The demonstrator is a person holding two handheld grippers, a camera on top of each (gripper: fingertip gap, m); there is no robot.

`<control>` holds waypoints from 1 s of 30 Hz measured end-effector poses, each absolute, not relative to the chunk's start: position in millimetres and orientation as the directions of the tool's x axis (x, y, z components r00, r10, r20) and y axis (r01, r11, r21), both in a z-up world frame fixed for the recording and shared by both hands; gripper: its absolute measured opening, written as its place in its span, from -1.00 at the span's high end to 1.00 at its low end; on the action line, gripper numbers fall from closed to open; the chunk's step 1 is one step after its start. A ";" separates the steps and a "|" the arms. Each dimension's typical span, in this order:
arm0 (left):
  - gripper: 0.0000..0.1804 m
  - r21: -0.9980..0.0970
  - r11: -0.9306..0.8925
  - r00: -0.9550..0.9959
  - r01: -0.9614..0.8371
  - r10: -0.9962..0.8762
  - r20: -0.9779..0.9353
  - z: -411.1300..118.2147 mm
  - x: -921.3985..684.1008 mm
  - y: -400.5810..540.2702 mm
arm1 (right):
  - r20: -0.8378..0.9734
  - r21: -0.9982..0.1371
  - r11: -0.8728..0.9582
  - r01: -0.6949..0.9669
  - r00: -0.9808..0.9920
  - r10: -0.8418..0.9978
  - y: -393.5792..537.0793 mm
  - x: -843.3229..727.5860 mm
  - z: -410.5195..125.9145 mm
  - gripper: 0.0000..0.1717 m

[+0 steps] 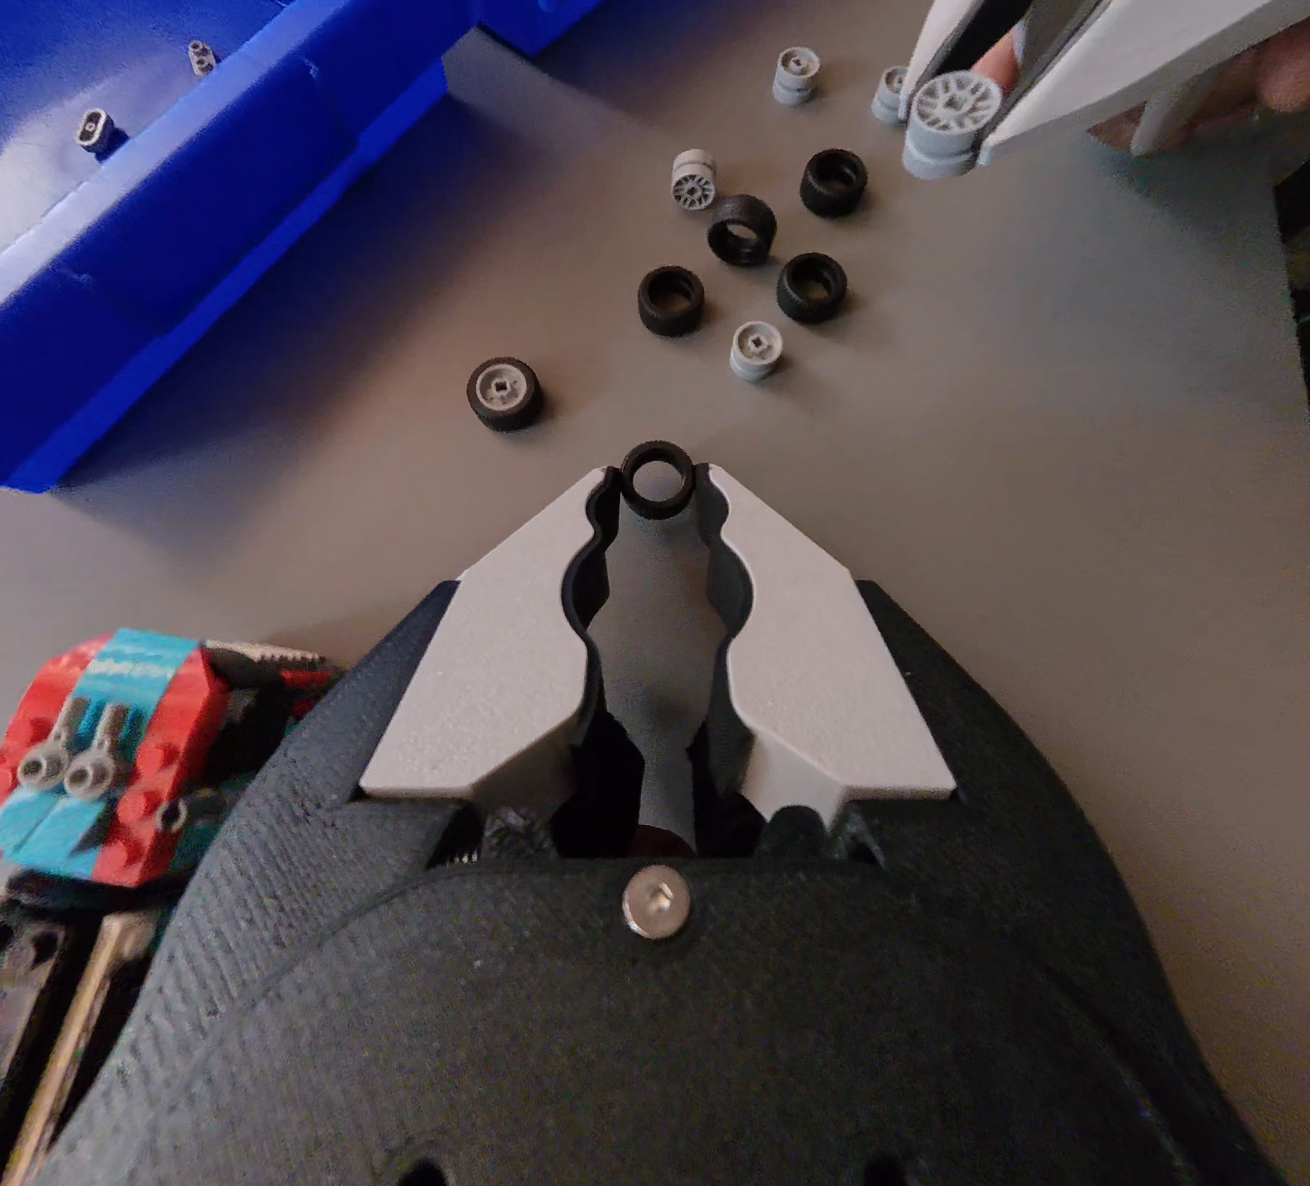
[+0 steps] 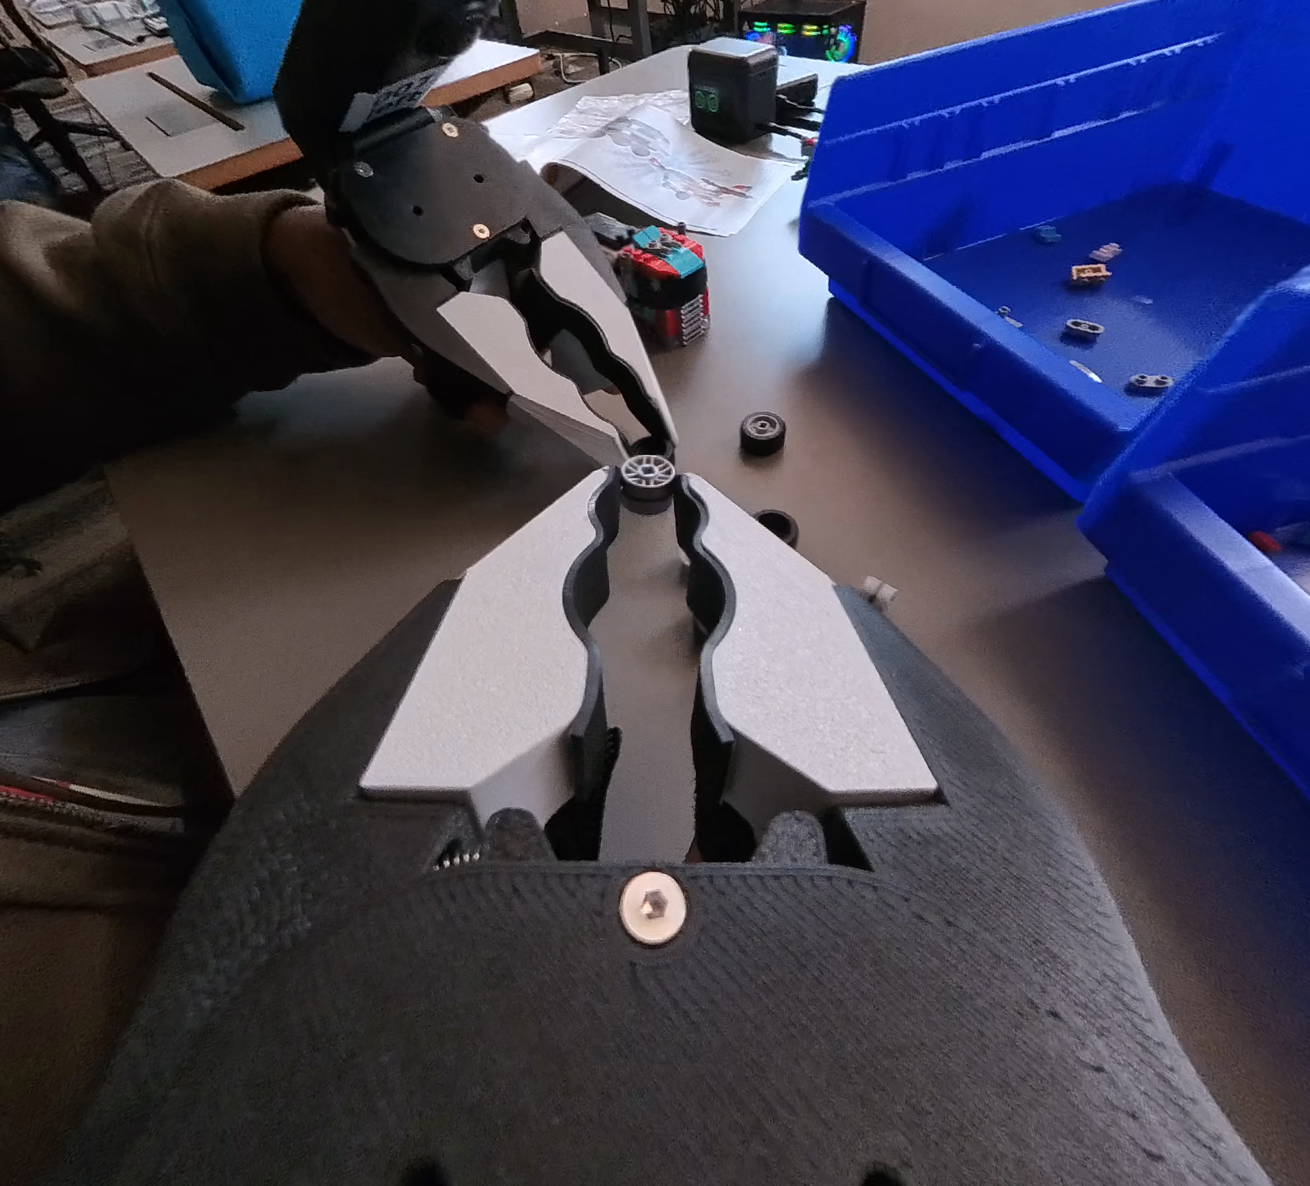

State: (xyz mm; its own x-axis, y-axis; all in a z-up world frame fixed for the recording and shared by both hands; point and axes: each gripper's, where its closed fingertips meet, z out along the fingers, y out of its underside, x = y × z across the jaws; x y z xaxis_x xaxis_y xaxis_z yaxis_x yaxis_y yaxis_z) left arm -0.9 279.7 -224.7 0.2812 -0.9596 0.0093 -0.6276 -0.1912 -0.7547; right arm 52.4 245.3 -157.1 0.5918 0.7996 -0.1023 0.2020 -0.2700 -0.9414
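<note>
Left wrist view shows the grey counter carrying everything, with large blue plastic storage bins along its upper left edge, a few small grey pieces lying on their floors. Next in size, the left hand-held gripper, black-bodied with pale grey fingers, is clenched on a small black rubber toy tyre, its two fingertips pressed against the tyre's sides and the tyre's open bore facing the camera. At the upper right, the right hand-held gripper grasps a light grey spoked plastic wheel hub between its fingertips; the right wrist view shows that same hub pinched at the tips, just in front of the tyre held by the other gripper, hub and tyre close together. A red, teal and black brick-built toy vehicle sits at the lower left beside the left gripper's body. Between the two grippers lie loose parts on the counter: four empty black tyres, several bare grey hubs, and one assembled wheel with a grey hub inside a black tyre, standing apart nearer the bins.
</note>
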 end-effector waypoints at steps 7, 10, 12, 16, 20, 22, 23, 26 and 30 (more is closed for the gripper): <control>0.75 -0.773 -0.208 0.277 -0.599 -0.960 0.044 -219.3 -48.3 258.4 | -0.112 -0.938 -0.269 0.218 0.543 0.832 239.1 21.3 -159.5 0.83; 0.76 -0.751 -0.241 0.289 -0.615 -0.955 0.069 -224.8 -76.5 248.7 | -0.116 -0.932 -0.273 0.238 0.520 0.846 236.3 3.7 -163.2 0.83; 0.76 -0.741 -0.258 0.306 -0.620 -0.949 0.075 -227.8 -93.1 244.3 | -0.118 -0.928 -0.276 0.250 0.504 0.855 234.4 -8.8 -164.6 0.83; 0.75 -0.723 -0.276 0.316 -0.633 -0.945 0.084 -231.4 -111.2 236.2 | -0.127 -0.920 -0.281 0.272 0.472 0.872 229.9 -34.4 -168.4 0.83; 0.74 -0.730 -0.276 0.317 -0.625 -0.945 0.087 -230.1 -116.9 232.3 | -0.149 -0.901 -0.309 0.303 0.453 0.879 225.8 -56.2 -175.6 0.82; 0.68 -0.764 -0.265 0.319 -0.589 -0.944 0.082 -223.2 -119.5 232.2 | -0.172 -0.893 -0.332 0.305 0.451 0.876 223.6 -64.2 -176.8 0.83; 0.67 -0.788 -0.252 0.315 -0.562 -0.946 0.078 -217.9 -120.6 231.6 | -0.183 -0.891 -0.341 0.299 0.452 0.873 222.9 -67.3 -176.1 0.83; 0.65 -0.893 -0.145 0.266 -0.427 -0.964 0.029 -188.7 -119.0 225.1 | -0.219 -0.889 -0.367 0.272 0.452 0.865 220.1 -76.2 -171.8 0.83; 0.66 -0.979 0.068 0.185 -0.192 -0.977 -0.104 -140.7 -117.5 206.6 | -0.340 -0.880 -0.439 0.183 0.402 0.850 211.8 -93.9 -159.7 0.83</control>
